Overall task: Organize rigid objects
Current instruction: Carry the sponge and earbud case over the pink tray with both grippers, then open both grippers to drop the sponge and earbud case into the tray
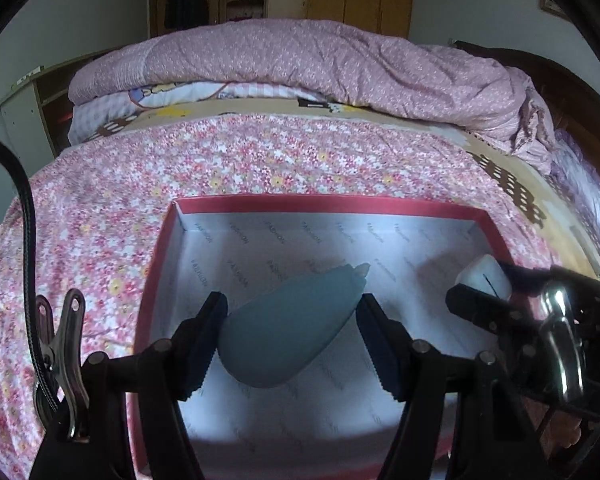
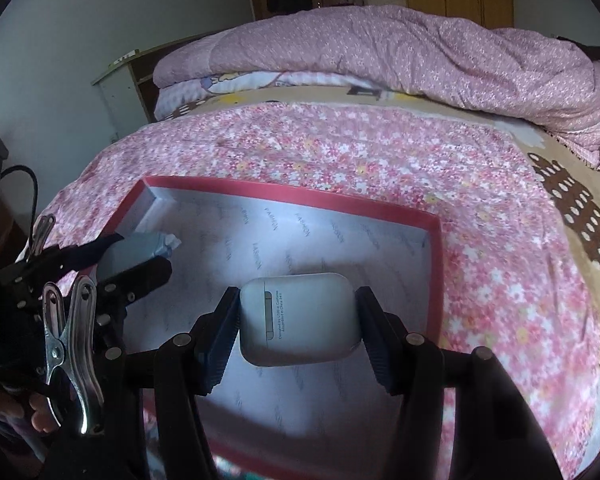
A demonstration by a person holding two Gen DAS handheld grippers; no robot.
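**Both items over the box, time to set them down**

We've got two things in hand, both hanging over the open red box (image 1: 496, 236) that sits on the flowered bed cover (image 1: 228, 168), toward the near edge of the bed.

Left gripper (image 1: 292, 332): fingers (image 1: 204, 344) clamped on the blue teardrop-shaped item (image 1: 288, 328), nozzle end pointing away from us. It's over the middle of the box w/ the white lining paper (image 1: 284, 240) under it, not resting on it as far as we can judge.

Right gripper (image 2: 298, 320): fingers (image 2: 220, 340) clamped on the white earbud case (image 2: 300, 316), printed side facing the camera. It's also over the box, nearer the right wall (image 2: 436, 248).

Step in hand, as we read it: lower both into the box and let go. To do it well:

- Come down till each item touches the paper before we let go; the case is hard and will bounce or tip if dropped.
- Keep the two grippers apart, they're already near each other over the box.
- The teardrop item is rounded, so it'll prob roll. Lay it on its flatter side, close to a wall or corner.
- Put the case near the right wall, leaving room for more stuff.
- Open just enough, then lift straight up so the fingers don't drag anything.
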